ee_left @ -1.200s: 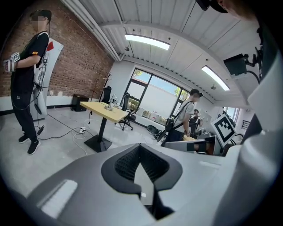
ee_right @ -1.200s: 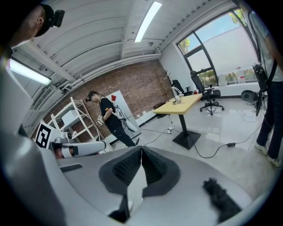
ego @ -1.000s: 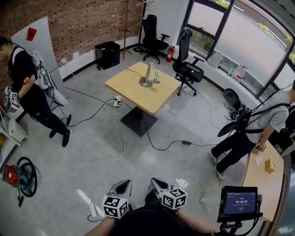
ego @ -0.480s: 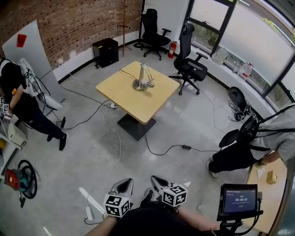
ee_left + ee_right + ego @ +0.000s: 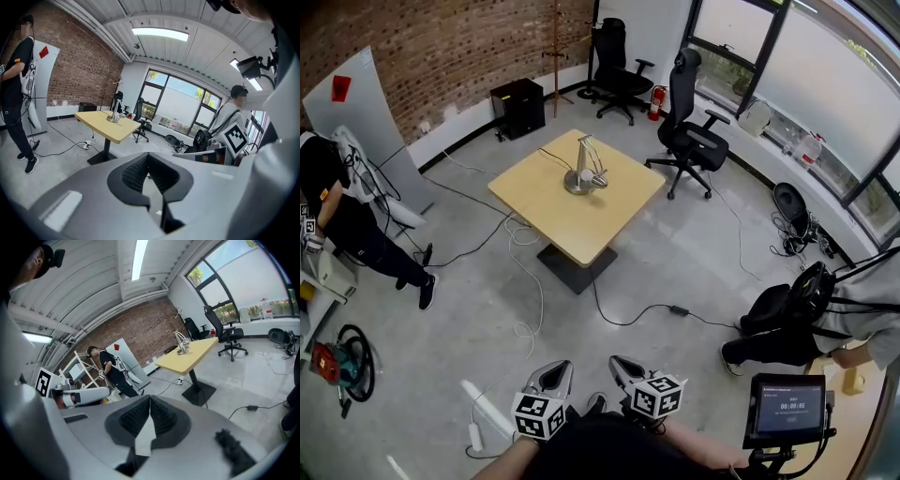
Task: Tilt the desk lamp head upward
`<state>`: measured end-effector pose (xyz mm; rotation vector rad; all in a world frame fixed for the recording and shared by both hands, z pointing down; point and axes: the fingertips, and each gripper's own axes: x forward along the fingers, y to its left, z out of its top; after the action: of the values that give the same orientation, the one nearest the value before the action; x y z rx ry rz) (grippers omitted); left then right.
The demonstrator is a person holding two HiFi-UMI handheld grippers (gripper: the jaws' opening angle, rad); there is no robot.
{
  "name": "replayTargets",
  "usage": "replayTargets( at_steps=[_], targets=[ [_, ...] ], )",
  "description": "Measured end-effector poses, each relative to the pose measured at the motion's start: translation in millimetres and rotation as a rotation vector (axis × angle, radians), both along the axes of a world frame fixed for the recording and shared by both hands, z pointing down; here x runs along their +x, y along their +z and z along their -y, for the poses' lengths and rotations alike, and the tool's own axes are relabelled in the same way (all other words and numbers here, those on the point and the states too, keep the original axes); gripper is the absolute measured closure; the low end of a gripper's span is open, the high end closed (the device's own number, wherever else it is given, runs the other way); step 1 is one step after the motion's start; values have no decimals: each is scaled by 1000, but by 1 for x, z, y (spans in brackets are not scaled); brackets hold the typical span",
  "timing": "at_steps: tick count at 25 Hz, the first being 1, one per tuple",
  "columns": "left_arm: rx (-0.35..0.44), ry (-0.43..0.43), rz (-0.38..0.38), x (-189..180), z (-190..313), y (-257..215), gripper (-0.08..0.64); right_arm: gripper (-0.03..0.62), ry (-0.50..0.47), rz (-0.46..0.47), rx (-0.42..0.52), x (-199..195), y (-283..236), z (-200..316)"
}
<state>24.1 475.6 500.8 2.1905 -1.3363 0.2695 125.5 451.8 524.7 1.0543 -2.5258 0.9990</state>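
the left hand-held gripper [image 5: 555, 371] and the right hand-held gripper [image 5: 624, 367] sit side by side at 6 o'clock in the head view, close to the person's body and above the floor [image 5: 675, 253]. each has its jaws pressed together with nothing between them; each gripper view shows the ribbed pads meeting along a thin line.

the lamp [image 5: 584, 167] stands well apart from both, at 12 o'clock from them, on the yellow bench [image 5: 581, 220]. its round base rests on the half of the benchtop farthest from the grippers, its arm rises upright, and its head [image 5: 599, 178] hangs down at 3 o'clock of the base, close above the benchtop. a thin cord [image 5: 551, 153] runs off the base toward 10 o'clock.

a black chair [image 5: 694, 122] stands at 2 o'clock of the bench, and a second chair [image 5: 614, 66] at 12 o'clock near the wall. a black cabinet [image 5: 518, 106] sits against the brick wall [image 5: 441, 56] at 11 o'clock. white cables [image 5: 530, 281] trail over the floor at 8 o'clock of the bench foot, and a black cable [image 5: 642, 314] at 5 o'clock. one person [image 5: 342, 220] stands at the 9 o'clock edge, another [image 5: 825, 319] bends at 4 o'clock. a tablet [image 5: 785, 409] is at 5 o'clock of the right hand-held gripper.
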Motion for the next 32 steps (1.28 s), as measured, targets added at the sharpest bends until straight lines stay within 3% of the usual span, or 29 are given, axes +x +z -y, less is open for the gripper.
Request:
replayTargets(
  at_steps=[8,14,19,26,32],
  targets=[
    [-29,-13,7,-4,30,6,552,588,-15,5,-29,-2,8,31],
    [-19,56,-4,-12,86,10,552,588,78,-8,-35,-4,13,81],
    [-3,132,-21,-35,158,7,552,588,135,-36,-17,-28,9,144],
    [24,178,-36,-56,200,-9,552,588,174,-59,8,-48,-8,179],
    [14,178,-55,-93,238,8,552,588,177,-86,23,-81,-1,211]
  ],
)
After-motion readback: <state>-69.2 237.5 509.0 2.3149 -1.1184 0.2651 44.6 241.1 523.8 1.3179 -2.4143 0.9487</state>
